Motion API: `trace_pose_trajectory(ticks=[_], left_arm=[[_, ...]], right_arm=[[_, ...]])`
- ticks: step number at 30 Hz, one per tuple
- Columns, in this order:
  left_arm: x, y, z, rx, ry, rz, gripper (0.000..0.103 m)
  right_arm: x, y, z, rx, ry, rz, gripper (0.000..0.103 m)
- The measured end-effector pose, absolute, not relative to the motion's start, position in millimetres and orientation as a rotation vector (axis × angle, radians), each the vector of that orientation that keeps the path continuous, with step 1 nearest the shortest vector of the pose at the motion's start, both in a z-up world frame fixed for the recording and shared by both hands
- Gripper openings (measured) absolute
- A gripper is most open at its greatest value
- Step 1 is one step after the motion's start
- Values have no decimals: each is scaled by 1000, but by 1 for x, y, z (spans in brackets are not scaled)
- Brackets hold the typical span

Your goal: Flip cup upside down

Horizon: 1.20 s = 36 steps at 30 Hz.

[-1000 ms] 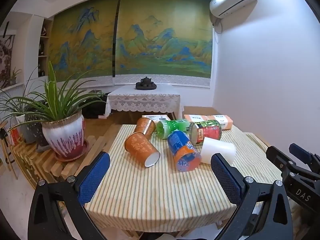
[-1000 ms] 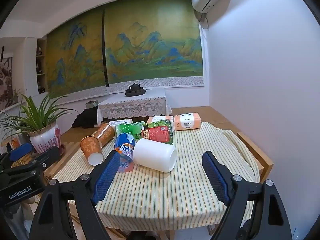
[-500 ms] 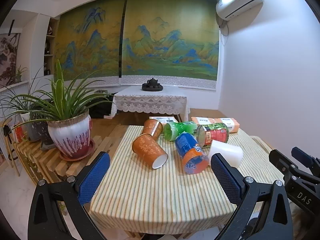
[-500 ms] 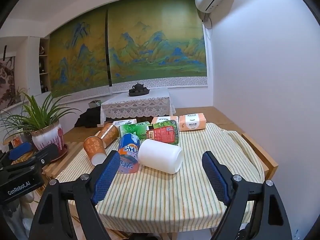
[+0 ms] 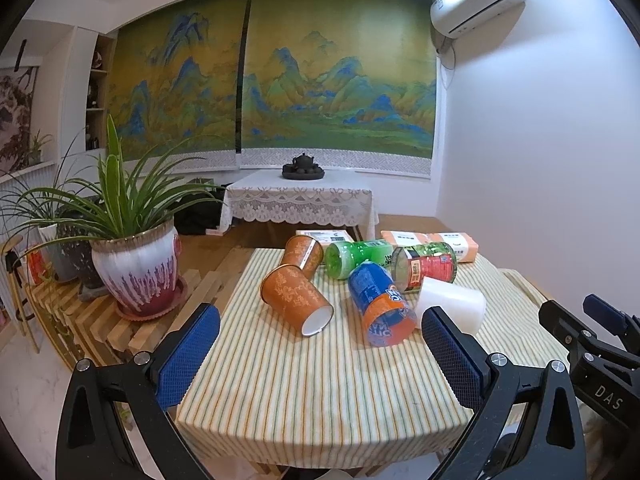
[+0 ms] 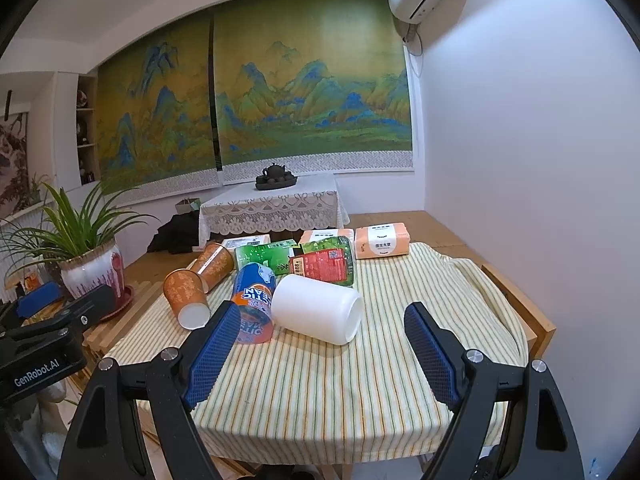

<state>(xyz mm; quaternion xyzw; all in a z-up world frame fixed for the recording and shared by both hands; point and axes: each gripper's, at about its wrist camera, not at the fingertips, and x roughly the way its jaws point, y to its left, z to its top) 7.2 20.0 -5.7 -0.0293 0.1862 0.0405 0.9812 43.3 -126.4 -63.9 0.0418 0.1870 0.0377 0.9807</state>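
Both my grippers, left point(image 5: 320, 352) and right point(image 6: 318, 344), spread wide, empty, short of the white cup point(image 6: 318, 308) lying sideways, right one lined up for it.

The tablecloth point(image 6: 360, 380) is cream with thin green and orange stripes, and on it lie a plain white cup point(image 6: 318, 307), two orange paper cups point(image 5: 295, 300) with a paler scroll pattern, and a blue-and-orange can point(image 5: 380, 309). Farther back a green bottle point(image 5: 358, 253) lies beside what looks like a red-and-green label point(image 6: 324, 266). The gripper pads point(image 6: 212, 354) are textured blue on black frames.
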Motion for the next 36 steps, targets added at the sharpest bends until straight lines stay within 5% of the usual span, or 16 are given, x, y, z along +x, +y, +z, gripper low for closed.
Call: trace_pose_trajectory(ticks=[36], left_arm=[[9,12,-9,-47,390,67,102]], right_arm=[[45,-127,-72,79,403,96,81]])
